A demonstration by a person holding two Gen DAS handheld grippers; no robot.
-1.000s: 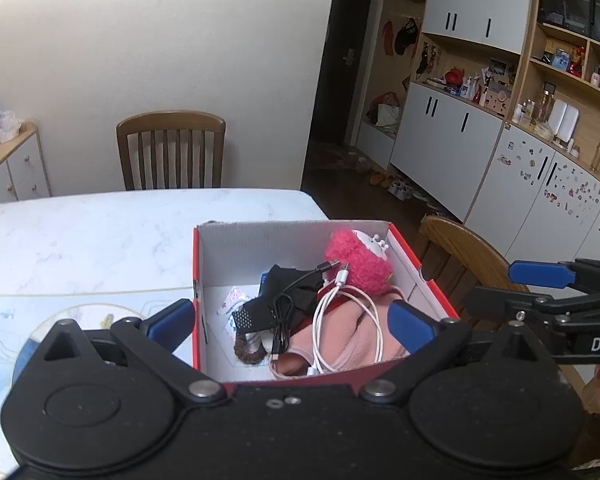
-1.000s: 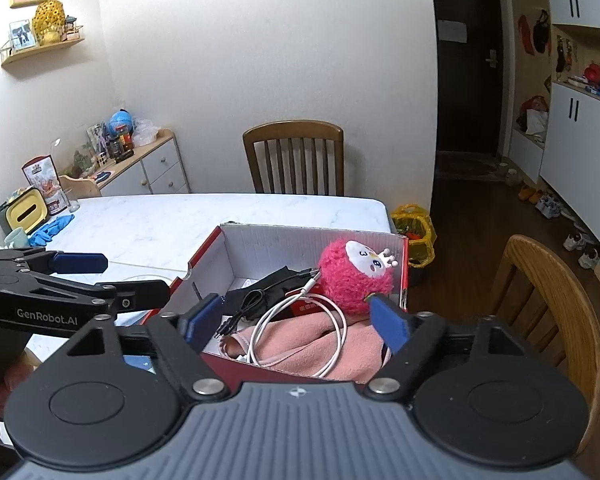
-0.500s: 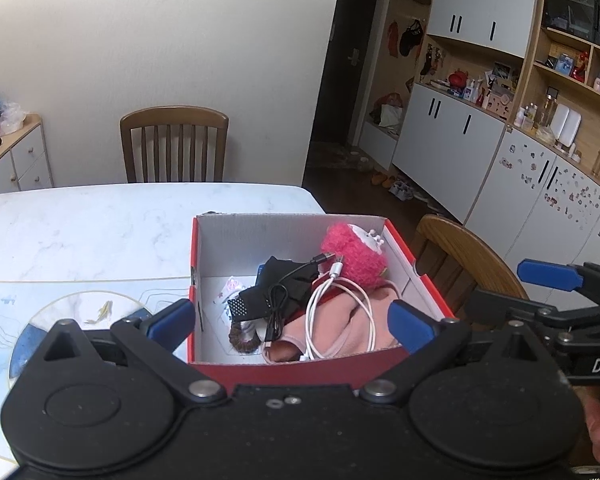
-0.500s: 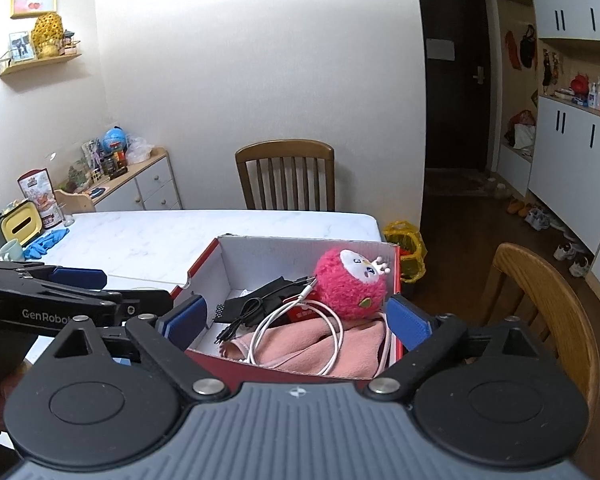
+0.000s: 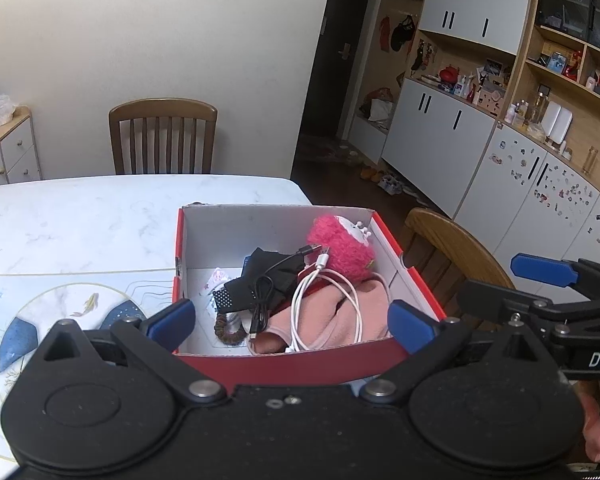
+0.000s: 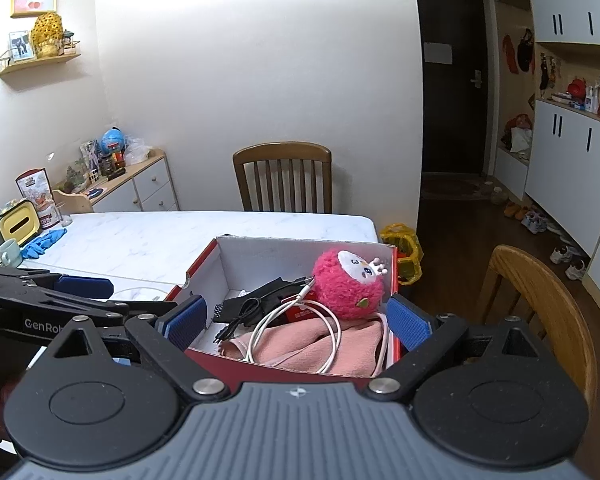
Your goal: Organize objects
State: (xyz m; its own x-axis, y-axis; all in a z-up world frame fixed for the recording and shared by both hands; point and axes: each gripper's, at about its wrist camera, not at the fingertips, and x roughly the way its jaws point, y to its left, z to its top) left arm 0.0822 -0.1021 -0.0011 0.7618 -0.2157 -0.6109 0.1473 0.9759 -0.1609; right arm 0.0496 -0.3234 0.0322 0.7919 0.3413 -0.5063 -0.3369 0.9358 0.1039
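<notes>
The red cardboard box is sitting at the near right corner of the marble table, open on top, white inside. A pink plush toy is leaning in its far right corner, white face showing toward the right wrist camera. A pink cloth is filling the near right part, and a white cable is looping across it, its plug touching the toy. A black cable is lying coiled over a black fabric piece in the middle. A brown braided ring is resting on the floor of the box at the near left; small white items beside it are too blurred to name.

The left gripper is hovering just in front of the box, fingers spread wide, nothing between them. The right gripper is hanging alongside, fingers equally wide apart and holding nothing. Its body is hiding the box's near wall, and something red under the white cable is only partly showing.
</notes>
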